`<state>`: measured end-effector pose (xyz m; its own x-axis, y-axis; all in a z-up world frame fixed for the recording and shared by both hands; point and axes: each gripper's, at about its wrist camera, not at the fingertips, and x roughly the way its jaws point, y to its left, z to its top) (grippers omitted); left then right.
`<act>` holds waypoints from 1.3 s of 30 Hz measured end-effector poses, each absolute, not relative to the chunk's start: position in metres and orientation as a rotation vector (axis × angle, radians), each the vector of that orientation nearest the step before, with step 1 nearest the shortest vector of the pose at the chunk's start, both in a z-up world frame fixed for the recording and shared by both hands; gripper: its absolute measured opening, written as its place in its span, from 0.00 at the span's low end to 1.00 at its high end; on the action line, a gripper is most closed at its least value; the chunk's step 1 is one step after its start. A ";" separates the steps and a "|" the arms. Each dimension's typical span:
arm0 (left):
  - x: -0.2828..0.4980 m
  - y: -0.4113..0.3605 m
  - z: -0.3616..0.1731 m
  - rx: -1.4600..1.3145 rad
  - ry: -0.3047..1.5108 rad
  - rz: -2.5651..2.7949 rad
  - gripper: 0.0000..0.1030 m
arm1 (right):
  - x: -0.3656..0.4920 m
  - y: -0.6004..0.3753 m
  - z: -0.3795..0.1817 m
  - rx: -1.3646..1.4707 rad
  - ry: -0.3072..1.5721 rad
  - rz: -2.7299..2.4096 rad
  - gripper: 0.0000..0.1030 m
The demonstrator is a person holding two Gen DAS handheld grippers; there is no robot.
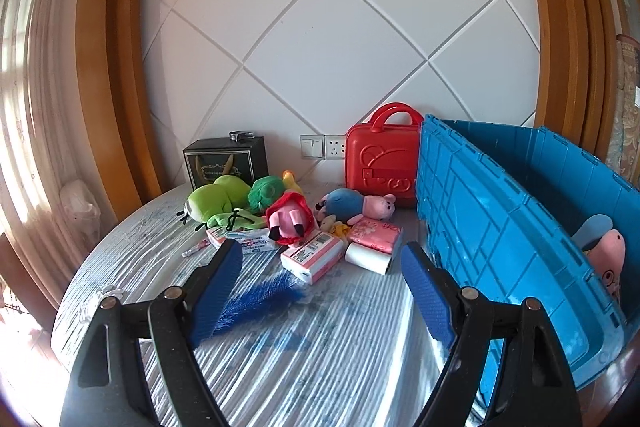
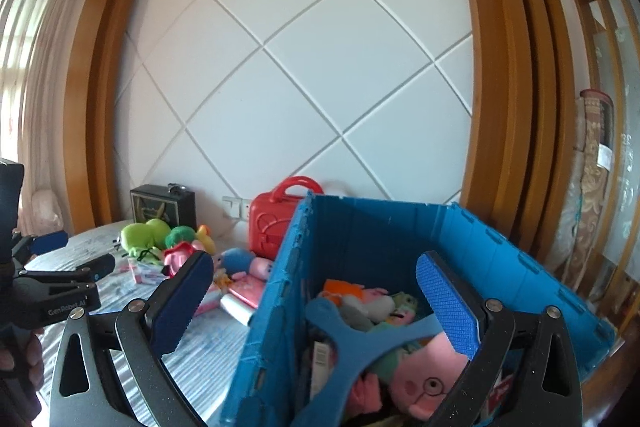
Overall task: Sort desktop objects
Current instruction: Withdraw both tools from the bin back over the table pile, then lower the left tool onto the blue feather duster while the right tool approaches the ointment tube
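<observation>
Soft plush toys [image 1: 280, 211] and pink tissue packs [image 1: 312, 255] lie heaped left of the blue plastic crate [image 1: 500, 227], awaiting sorting into it. Left gripper [image 1: 320, 283] hovers spread and empty before them; right gripper [image 2: 316, 307], also spread and empty, hangs over the crate's toys.

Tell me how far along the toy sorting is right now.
Partly done. Several plush toys, including a pink pig, already lie in the blue crate. Nothing is in hand: the left gripper and right gripper are both open and empty. Left on the table: the green frog, other plush toys and tissue packs.
</observation>
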<state>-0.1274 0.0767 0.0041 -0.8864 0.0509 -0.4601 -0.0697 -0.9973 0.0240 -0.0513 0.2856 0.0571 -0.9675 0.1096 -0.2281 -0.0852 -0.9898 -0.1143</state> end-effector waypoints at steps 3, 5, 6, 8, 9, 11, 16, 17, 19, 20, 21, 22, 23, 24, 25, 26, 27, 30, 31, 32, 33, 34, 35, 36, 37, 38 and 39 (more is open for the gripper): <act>-0.140 0.044 -0.007 -0.761 0.036 2.965 0.79 | -0.062 0.254 0.056 -0.380 -0.180 3.022 1.00; -0.151 0.019 -0.016 -0.787 0.037 2.948 0.79 | -0.072 0.228 0.053 -0.401 -0.194 3.022 1.00; -0.156 0.007 -0.020 -0.804 0.043 2.941 0.79 | -0.077 0.216 0.051 -0.409 -0.198 3.021 1.00; -0.169 -0.019 -0.030 -0.844 0.064 2.920 0.79 | -0.090 0.193 0.047 -0.436 -0.201 3.016 1.00; -0.175 -0.031 -0.036 -0.865 0.076 2.908 0.79 | -0.097 0.180 0.044 -0.452 -0.192 3.012 1.00; -0.189 -0.055 -0.050 -0.909 0.100 2.882 0.79 | -0.111 0.158 0.036 -0.489 -0.162 3.004 1.00; -0.223 -0.105 -0.095 -1.050 0.151 2.790 0.79 | -0.148 0.119 0.002 -0.653 -0.111 2.943 1.00; -0.230 -0.112 -0.107 -1.086 0.162 2.770 0.79 | -0.154 0.115 -0.007 -0.699 -0.099 2.936 1.00; -0.244 -0.123 -0.131 -1.158 0.178 2.729 0.79 | -0.167 0.108 -0.028 -0.792 -0.088 2.899 1.00; -0.251 -0.128 -0.144 -1.200 0.186 2.708 0.79 | -0.175 0.105 -0.040 -0.849 -0.090 2.875 1.00; -0.257 -0.133 -0.157 -1.240 0.191 2.687 0.79 | -0.181 0.103 -0.052 -0.899 -0.091 2.853 1.00; -0.262 -0.137 -0.170 -1.273 0.189 2.668 0.79 | -0.187 0.101 -0.063 -0.946 -0.096 2.829 1.00; -0.268 -0.139 -0.182 -1.303 0.184 2.645 0.79 | -0.193 0.100 -0.076 -0.989 -0.106 2.805 1.00; -0.273 -0.142 -0.194 -1.329 0.179 2.624 0.79 | -0.199 0.098 -0.090 -1.036 -0.122 2.780 1.00; -0.277 -0.143 -0.204 -1.353 0.179 2.607 0.79 | -0.206 0.097 -0.104 -1.086 -0.132 2.758 1.00; -0.283 -0.143 -0.215 -1.380 0.186 2.591 0.79 | -0.210 0.096 -0.115 -1.123 -0.133 2.745 1.00; -0.288 -0.141 -0.225 -1.400 0.196 2.579 0.79 | -0.216 0.097 -0.127 -1.163 -0.128 2.732 1.00; -0.302 -0.134 -0.251 -1.446 0.240 2.547 0.79 | -0.231 0.103 -0.155 -1.252 -0.093 2.690 1.00; -0.306 -0.132 -0.260 -1.453 0.260 2.543 0.79 | -0.235 0.103 -0.162 -1.271 -0.086 2.679 1.00; -0.312 -0.131 -0.268 -1.468 0.284 2.540 0.79 | -0.239 0.104 -0.168 -1.291 -0.084 2.666 1.00; -0.317 -0.130 -0.275 -1.484 0.303 2.539 0.79 | -0.243 0.106 -0.176 -1.310 -0.080 2.656 1.00; -0.321 -0.129 -0.281 -1.497 0.306 2.536 0.79 | -0.247 0.107 -0.182 -1.327 -0.083 2.647 1.00; -0.326 -0.130 -0.286 -1.513 0.295 2.531 0.78 | -0.250 0.110 -0.187 -1.340 -0.082 2.639 1.00; -0.330 -0.132 -0.290 -1.518 0.266 2.525 0.76 | -0.254 0.113 -0.192 -1.353 -0.077 2.630 1.00; -0.334 -0.136 -0.289 -1.505 0.208 2.527 0.64 | -0.258 0.116 -0.196 -1.364 -0.070 2.621 1.00; -0.339 -0.139 -0.288 -1.516 0.158 2.526 0.52 | -0.262 0.120 -0.199 -1.371 -0.064 2.613 1.00; -0.345 -0.143 -0.287 -1.525 0.115 2.533 0.49 | -0.267 0.123 -0.201 -1.379 -0.057 2.606 1.00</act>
<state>-0.3448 -0.1428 -0.2873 -0.4561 0.1161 -0.8823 -0.1953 -0.9803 -0.0280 -0.2670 0.1228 -0.2014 -0.5481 0.1873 -0.8151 -0.1514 -0.9807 -0.1235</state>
